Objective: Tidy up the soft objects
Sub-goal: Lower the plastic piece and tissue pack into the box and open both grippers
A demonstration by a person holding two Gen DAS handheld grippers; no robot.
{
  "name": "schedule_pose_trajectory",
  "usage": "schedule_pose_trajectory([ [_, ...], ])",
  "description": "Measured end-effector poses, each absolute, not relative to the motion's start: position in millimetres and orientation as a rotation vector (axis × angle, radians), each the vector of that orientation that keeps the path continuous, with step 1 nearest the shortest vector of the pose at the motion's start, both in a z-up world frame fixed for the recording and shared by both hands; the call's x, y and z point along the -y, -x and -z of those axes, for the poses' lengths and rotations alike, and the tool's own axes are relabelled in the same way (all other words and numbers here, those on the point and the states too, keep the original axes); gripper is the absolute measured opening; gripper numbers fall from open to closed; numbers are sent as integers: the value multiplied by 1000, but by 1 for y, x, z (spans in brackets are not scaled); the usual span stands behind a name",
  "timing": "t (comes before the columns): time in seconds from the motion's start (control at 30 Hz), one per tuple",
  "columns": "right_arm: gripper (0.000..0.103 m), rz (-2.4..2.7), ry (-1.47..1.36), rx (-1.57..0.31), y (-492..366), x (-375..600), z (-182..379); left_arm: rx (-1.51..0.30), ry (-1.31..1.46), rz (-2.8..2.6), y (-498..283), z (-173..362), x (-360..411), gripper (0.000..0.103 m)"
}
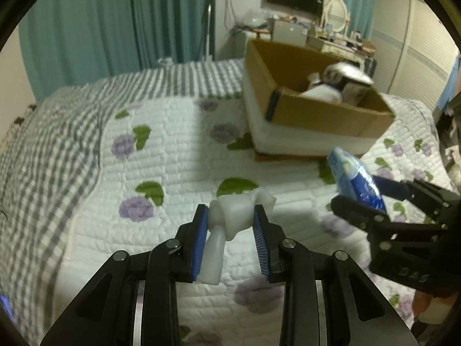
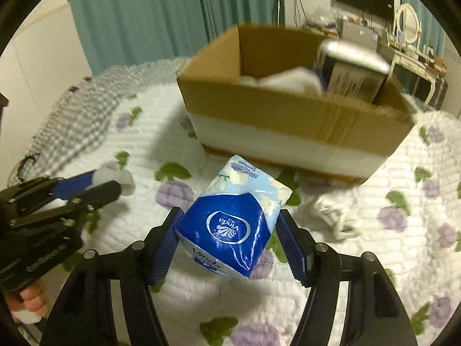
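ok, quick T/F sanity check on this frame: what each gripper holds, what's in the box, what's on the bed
1. The right gripper holds a blue Vinda tissue pack. True.
2. The left gripper is empty. False: it is shut on a knotted white cloth.
3. The cardboard box is empty. False: white soft items and a silver-topped package lie inside.
4. The box sits on the floral quilt. True.
5. A small white item lies on the quilt near the box. True.

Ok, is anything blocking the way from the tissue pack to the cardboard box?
Nothing visible. The right gripper holds the Vinda tissue pack above the quilt; only the cardboard box near wall lies ahead, its top open.
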State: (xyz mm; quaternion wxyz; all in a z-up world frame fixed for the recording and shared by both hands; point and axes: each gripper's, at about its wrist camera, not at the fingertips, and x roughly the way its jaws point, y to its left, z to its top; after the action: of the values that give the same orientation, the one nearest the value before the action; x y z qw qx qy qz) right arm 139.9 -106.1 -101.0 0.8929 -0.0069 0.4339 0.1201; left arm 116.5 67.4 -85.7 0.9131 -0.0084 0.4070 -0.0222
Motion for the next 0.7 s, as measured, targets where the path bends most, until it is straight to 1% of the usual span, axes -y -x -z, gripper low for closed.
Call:
schedule_pose_trajectory([
  [0.23, 66, -268, -7, -779, -125, 130, 30, -760, -13, 82, -104, 32, -39, 31],
  [0.43, 66, -264, 11, -675, -139, 150, -33, -676, -62, 107, -122, -8, -12, 31],
  [0.57, 66, -253, 20, -650, -165, 161, -52, -663, -69, 126, -153, -14, 0, 32],
  [0.7, 66, -243, 27, -675, -210, 172, -46, -671, -73, 130, -200, -7, 10, 32],
])
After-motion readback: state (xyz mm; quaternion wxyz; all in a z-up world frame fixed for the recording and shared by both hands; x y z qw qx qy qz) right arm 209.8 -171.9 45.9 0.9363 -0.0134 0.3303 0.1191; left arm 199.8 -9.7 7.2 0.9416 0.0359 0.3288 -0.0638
